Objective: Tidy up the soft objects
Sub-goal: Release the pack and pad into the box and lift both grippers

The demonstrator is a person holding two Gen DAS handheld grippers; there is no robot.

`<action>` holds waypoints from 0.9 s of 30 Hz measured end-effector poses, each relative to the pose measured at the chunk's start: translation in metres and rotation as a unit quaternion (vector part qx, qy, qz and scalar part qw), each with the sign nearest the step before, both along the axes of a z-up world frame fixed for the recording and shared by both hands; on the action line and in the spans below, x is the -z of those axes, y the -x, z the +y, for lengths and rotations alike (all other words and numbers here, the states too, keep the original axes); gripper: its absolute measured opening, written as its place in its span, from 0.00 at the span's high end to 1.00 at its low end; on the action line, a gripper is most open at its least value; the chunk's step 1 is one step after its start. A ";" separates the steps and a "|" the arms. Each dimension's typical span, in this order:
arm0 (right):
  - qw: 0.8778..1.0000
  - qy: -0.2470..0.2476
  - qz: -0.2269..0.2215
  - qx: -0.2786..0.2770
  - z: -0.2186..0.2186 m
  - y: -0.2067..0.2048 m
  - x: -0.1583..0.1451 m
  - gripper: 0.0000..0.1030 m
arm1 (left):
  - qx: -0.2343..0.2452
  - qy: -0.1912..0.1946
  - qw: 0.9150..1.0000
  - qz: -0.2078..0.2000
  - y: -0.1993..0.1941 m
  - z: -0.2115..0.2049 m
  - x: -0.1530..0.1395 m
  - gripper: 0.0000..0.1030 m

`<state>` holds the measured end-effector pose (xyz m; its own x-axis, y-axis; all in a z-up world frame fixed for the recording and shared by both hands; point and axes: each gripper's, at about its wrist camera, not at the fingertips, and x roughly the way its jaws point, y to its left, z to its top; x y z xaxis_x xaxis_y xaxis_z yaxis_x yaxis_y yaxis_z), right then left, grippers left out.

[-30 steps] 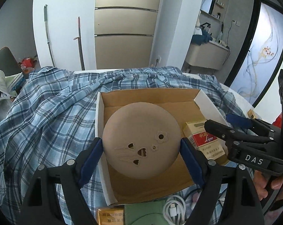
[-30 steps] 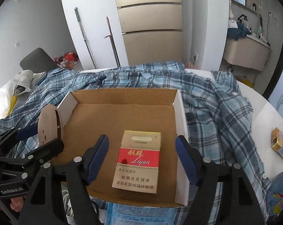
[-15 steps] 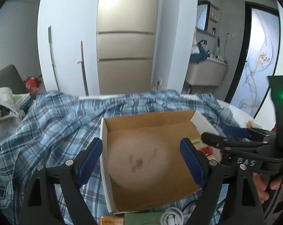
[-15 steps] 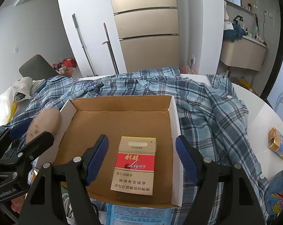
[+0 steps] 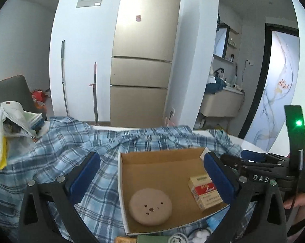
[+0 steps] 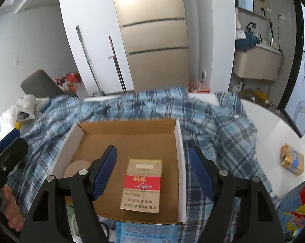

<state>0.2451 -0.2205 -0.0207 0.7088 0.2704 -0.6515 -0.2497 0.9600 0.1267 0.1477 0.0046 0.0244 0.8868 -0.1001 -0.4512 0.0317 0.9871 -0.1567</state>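
Lying flat on the cardboard box [image 5: 124, 184] floor, near-left corner, is the round tan soft pad [image 5: 150, 207] with small cut-out marks; nothing touches it. Beside it, toward the right wall, a red-and-tan cigarette pack [image 5: 205, 192] lies flat, apart from the pad. Left hand-held gripper [image 5: 150, 174]: jaws opening, spread wide, no object between the pads, pad well below them. Right hand-held gripper [image 6: 152, 174]: jaws apart, not pressing anything; the pack sits on the box floor between and beyond them. Left wrist view shows the whole pad; right wrist view shows only a sliver of it [image 6: 77, 168] behind its left finger, but gives the pack's face clearly. Box rests on a blue plaid shirt [image 5: 51, 154] spread over the white table [image 6: 273, 125]. Only the right wrist view shows a small gold-and-blue box [image 6: 292, 160] alone on the table's right side. Items at the near edge below the box are cut off in both views, hard to identify.
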 end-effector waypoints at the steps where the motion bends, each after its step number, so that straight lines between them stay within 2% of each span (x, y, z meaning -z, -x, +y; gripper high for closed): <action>1: 1.000 -0.002 -0.006 -0.002 -0.001 0.002 -0.006 0.29 | 0.000 0.004 1.000 0.000 0.001 0.001 -0.004 0.00; 4: 1.000 -0.006 -0.025 -0.006 -0.002 0.012 -0.026 0.29 | -0.007 0.006 1.000 -0.001 0.009 0.003 -0.021 0.00; 7: 0.999 -0.006 -0.040 -0.010 -0.005 0.027 -0.041 0.28 | -0.020 -0.020 0.999 -0.036 0.037 -0.003 -0.041 0.00; 12: 0.998 -0.007 -0.064 -0.005 -0.016 0.061 -0.056 0.23 | -0.021 -0.055 0.997 -0.057 0.076 -0.014 -0.054 0.00; 20: 0.997 0.007 -0.071 0.000 -0.023 0.120 -0.043 0.23 | -0.024 -0.055 0.996 -0.062 0.131 -0.008 -0.038 0.00; 27: 0.999 0.001 -0.045 0.018 -0.043 0.154 -0.011 0.21 | -0.007 -0.026 0.999 -0.028 0.155 -0.003 -0.002 0.00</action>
